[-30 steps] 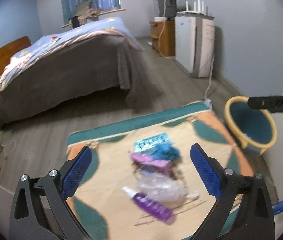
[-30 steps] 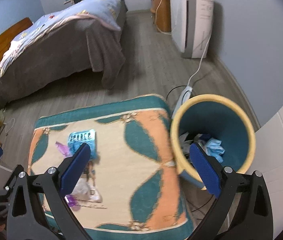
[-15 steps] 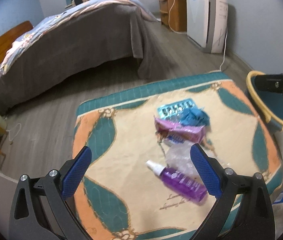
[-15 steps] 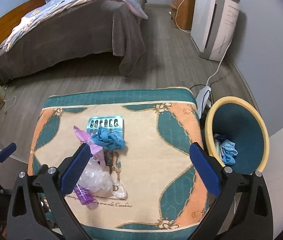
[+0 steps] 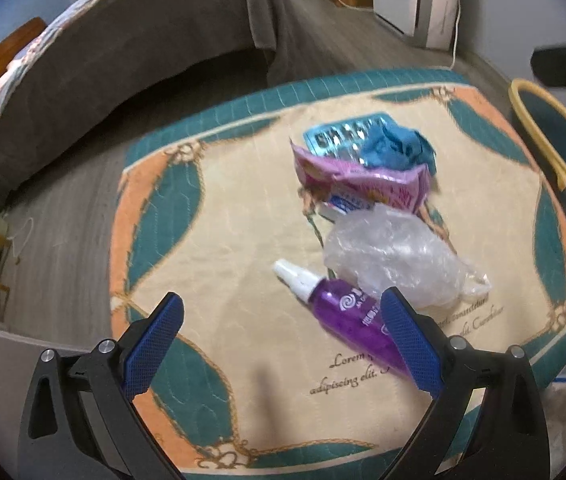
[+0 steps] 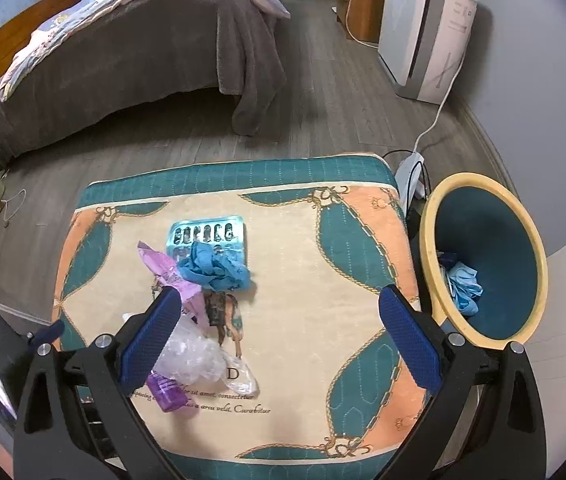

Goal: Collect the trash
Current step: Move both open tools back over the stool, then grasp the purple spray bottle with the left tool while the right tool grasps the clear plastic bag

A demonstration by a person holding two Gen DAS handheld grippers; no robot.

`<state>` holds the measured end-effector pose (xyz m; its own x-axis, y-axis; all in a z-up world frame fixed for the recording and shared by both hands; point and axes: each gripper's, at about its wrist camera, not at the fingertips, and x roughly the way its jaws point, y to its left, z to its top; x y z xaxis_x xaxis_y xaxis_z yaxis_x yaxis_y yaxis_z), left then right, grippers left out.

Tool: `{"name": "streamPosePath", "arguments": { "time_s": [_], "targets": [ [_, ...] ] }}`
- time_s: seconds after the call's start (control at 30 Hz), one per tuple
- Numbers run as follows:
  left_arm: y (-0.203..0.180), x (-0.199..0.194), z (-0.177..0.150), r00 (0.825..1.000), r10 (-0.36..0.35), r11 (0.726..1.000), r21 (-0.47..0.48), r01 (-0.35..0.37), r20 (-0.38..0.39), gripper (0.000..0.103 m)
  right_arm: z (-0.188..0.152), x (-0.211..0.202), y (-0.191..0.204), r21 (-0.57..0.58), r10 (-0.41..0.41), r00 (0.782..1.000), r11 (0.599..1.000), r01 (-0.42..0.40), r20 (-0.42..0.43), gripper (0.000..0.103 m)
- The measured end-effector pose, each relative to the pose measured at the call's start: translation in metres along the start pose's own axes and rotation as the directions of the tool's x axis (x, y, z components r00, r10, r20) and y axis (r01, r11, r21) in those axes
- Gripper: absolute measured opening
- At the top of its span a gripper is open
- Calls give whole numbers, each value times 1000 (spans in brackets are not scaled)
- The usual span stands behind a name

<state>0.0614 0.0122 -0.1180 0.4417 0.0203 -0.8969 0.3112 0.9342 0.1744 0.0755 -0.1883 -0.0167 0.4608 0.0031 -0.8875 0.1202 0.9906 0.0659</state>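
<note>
both grippers hang above the patterned worktop [image 6: 295, 312], fingers spread wide and holding nothing. the left gripper [image 5: 283, 344] sits low over the near end of the trash heap; the right gripper [image 6: 279, 336] is higher, looking down on the whole top and the bin [image 6: 483, 258] that stands just beside its right edge.

the trash lies in one loose cluster left of centre: a purple bottle [image 5: 347, 316] on its side nearest the left gripper, a crumpled clear plastic bag [image 5: 395, 256] touching it, a pink wrapper [image 5: 363, 184], a blue glove [image 6: 213, 268] bunched on top of the wrapper and a blister tray [image 6: 209, 236] at the far end. one blue glove [image 6: 463, 288] is already in the bin, so most of the work looks still ahead.

the main risk is the overlap. closing on the bottle from here could catch a fold of the bag and drag it along, only for it to fall short of the bin. the bottle is round and smooth, so a pinch off its middle may squirt it across the cloth or off the near edge. the bag is thin and springy and may slip through the fingers. the flat tray offers little to grip and could slide rather than lift. the bin's mouth faces the worktop at a tilt, so a light piece released too early could drop to the floor.
</note>
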Motion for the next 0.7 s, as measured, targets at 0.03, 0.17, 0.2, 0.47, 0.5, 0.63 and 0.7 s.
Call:
{"name": "streamPosePath", "arguments": {
  "time_s": [0.03,0.17,0.2,0.47,0.5,0.63,0.7],
  "targets": [
    [-2,2,0,1000,2,1000,2,-2,-7,97,0,0,-2,5,0,1000,1000,0,2,97],
    [-7,13,-1,999,15,1000,7,-14,-50,97,1,0,-3,-13,-7,1000,1000,7,3,97],
    [-9,17,-2,998,22,1000,9,-21,-65,98,1,0,-3,-19,-10,1000,1000,10,4,97],
    [-4,31,-2,992,24,998,-47,-30,-123,98,2,-1,-8,-54,-28,1000,998,29,9,97],
    [-2,34,-3,990,19,998,-60,-28,-141,97,2,-1,-9,-53,-27,1000,998,28,11,97],
    [4,44,-7,979,-73,989,-137,47,-191,83,3,1,-11,-48,-21,1000,999,22,10,97],
    [3,47,-9,973,-106,986,-146,77,-205,62,4,2,-10,-53,-25,1000,998,26,6,97]
  ]
}}
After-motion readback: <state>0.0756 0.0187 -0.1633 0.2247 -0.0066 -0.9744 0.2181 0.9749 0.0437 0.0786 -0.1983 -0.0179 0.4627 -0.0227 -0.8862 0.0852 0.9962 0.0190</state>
